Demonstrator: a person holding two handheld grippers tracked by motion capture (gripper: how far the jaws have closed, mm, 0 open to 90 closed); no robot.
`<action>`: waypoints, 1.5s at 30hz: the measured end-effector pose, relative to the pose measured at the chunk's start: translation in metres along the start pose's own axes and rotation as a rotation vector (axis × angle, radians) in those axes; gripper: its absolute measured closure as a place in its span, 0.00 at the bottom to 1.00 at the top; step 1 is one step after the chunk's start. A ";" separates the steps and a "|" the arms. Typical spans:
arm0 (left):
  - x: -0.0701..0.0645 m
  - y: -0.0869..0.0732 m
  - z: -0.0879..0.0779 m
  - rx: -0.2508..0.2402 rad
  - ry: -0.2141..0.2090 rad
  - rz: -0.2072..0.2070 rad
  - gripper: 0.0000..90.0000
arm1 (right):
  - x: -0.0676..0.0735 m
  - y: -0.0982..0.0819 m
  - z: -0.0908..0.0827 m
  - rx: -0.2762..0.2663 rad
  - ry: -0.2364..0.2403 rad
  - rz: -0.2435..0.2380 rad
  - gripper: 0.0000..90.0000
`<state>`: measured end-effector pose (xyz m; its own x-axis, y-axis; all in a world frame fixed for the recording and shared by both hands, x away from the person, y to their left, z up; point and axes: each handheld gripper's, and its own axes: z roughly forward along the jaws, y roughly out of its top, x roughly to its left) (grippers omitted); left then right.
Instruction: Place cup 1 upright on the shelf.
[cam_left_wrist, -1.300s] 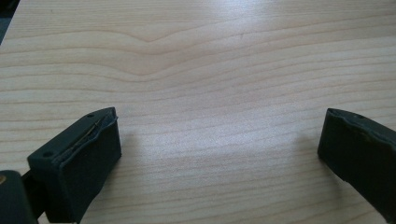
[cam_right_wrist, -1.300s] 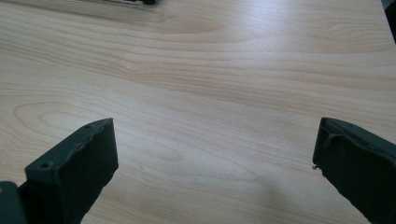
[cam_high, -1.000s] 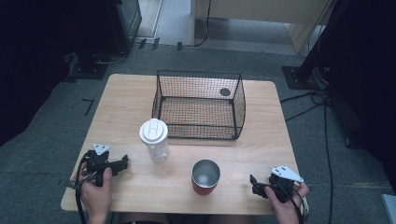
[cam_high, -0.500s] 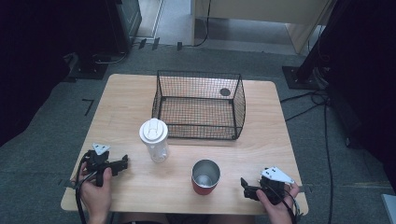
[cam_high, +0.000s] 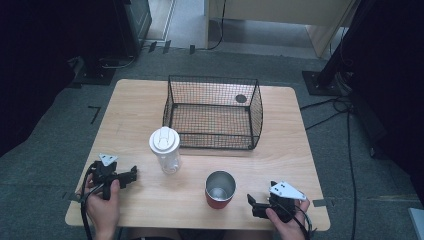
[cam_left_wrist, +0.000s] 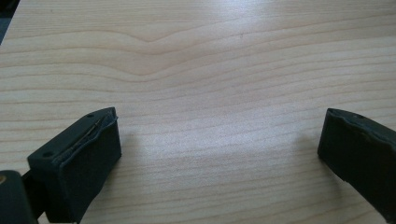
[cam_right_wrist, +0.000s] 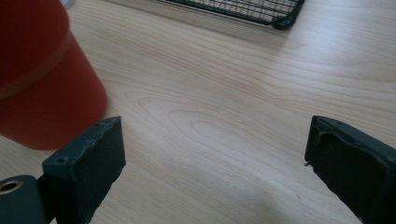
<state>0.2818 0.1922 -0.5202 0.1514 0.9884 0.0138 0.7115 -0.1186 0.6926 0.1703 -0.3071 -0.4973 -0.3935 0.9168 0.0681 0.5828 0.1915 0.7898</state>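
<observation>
A red cup (cam_high: 220, 190) with a steel inside stands upright near the table's front edge; in the right gripper view the red cup (cam_right_wrist: 42, 79) rises just left of the left jaw. My right gripper (cam_high: 253, 205) lies low to the cup's right and points at it. Its jaws (cam_right_wrist: 215, 158) have just been closing a little, they still stand apart, and only bare wood lies between them. A clear tumbler (cam_high: 164, 150) with a white lid stands left of centre. My left gripper (cam_high: 131, 175) rests open at the front left, over bare wood (cam_left_wrist: 217, 149).
A black wire basket (cam_high: 212, 112) sits at the back middle of the wooden table (cam_high: 300, 145), with a small dark disc (cam_high: 241, 98) inside it. The basket's near corner (cam_right_wrist: 280, 21) shows ahead in the right gripper view. Cables run over the floor on the right.
My right gripper has slid left along the front edge towards the red cup. The left gripper, the tumbler and the basket stay where they were.
</observation>
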 end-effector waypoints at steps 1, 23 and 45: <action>0.000 0.000 0.000 0.000 0.000 -0.001 0.00 | 0.002 0.000 0.000 -0.002 0.010 -0.001 0.06; 0.000 0.000 0.000 0.000 0.000 0.000 0.00 | 0.045 0.014 -0.006 -0.044 0.187 -0.078 0.02; 0.000 0.000 0.000 -0.001 0.000 0.000 0.00 | 0.080 0.037 -0.002 -0.103 0.239 -0.089 0.00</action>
<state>0.2818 0.1922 -0.5202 0.1512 0.9884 0.0136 0.7111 -0.1183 0.6931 0.1585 -0.2278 -0.4614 -0.6038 0.7869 0.1275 0.4678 0.2202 0.8560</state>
